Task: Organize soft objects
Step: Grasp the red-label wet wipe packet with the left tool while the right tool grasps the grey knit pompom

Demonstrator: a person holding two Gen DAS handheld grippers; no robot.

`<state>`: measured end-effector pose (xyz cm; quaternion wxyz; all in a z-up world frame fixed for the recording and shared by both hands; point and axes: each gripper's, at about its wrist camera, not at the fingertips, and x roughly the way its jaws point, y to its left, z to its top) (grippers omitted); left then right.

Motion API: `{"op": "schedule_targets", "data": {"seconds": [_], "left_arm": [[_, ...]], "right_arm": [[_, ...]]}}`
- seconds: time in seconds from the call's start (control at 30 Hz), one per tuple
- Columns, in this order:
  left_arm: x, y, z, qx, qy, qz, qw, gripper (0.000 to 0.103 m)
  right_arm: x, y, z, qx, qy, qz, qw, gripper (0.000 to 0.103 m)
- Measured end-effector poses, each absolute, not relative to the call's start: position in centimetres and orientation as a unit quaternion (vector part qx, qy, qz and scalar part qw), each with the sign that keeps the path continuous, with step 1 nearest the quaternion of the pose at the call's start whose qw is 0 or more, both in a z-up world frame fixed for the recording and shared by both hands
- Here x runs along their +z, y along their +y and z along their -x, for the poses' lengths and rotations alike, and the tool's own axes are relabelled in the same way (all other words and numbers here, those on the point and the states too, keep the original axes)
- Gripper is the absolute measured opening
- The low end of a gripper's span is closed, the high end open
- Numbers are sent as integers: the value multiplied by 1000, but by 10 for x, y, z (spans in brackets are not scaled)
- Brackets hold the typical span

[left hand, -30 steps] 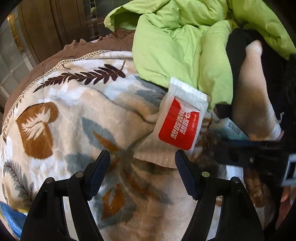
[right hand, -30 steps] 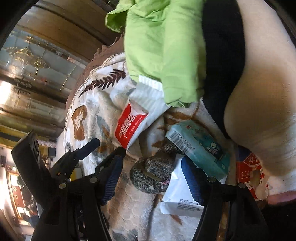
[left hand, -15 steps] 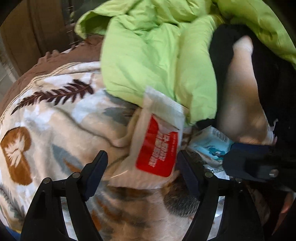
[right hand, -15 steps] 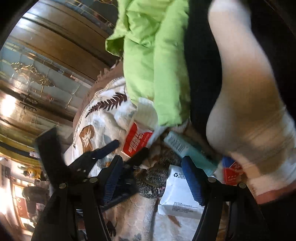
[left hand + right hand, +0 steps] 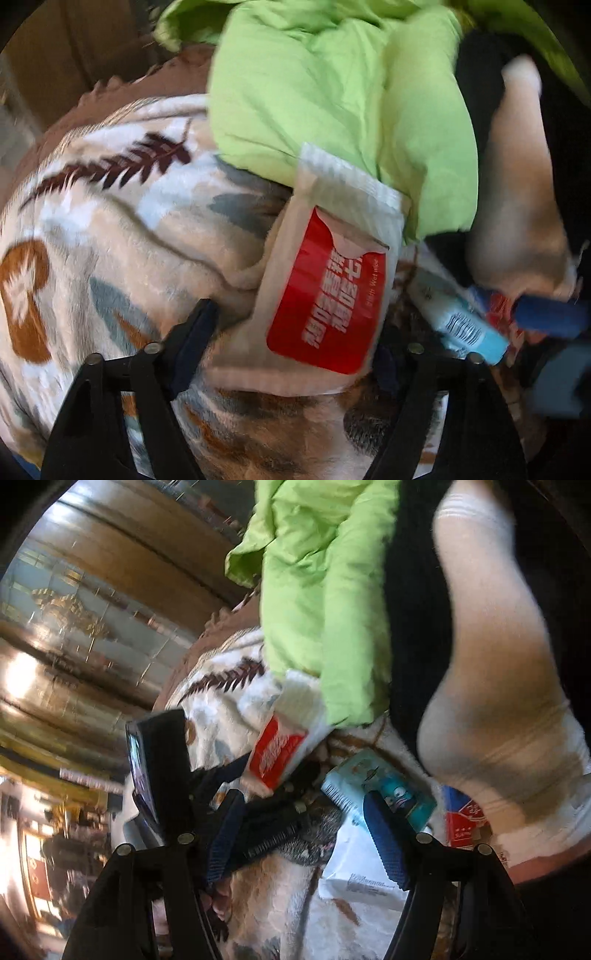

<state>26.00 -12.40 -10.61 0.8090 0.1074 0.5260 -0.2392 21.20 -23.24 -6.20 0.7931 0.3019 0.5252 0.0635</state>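
On the leaf-print blanket, the red wet-wipe pack lies between the gaping left claw.

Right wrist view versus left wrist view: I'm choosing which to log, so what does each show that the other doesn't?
Only the right wrist view shows the white pack, the grey knitted item, the mirrored wooden furniture and the left tool from outside, straddling the wet wipe pack.

Only the left wrist view shows that pack's full red label and the blanket's brown leaf.

Both show the green quilt, teal packet and socked foot.
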Motion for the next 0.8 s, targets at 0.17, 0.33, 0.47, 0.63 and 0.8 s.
{"op": "schedule_targets", "data": {"seconds": [0.17, 0.33, 0.47, 0.63, 0.8], "left_arm": [[-94, -72, -265, -167, 531, -29, 830, 51], [-90, -20, -243, -113, 535, 22, 837, 50], [-85, -3, -215, -94, 532, 37, 841, 51], [-76, 11, -178, -97, 529, 56, 841, 51], [-61, 28, -147, -90, 510, 79, 852, 51]], "right_arm": [[-64, -206, -216, 85, 545, -242, 798, 67], [-83, -176, -224, 104, 587, -185, 782, 68], [-95, -154, -232, 81, 598, -82, 793, 74], [-94, -171, -229, 83, 580, -115, 802, 54], [-61, -178, -202, 128, 546, -157, 813, 54]]}}
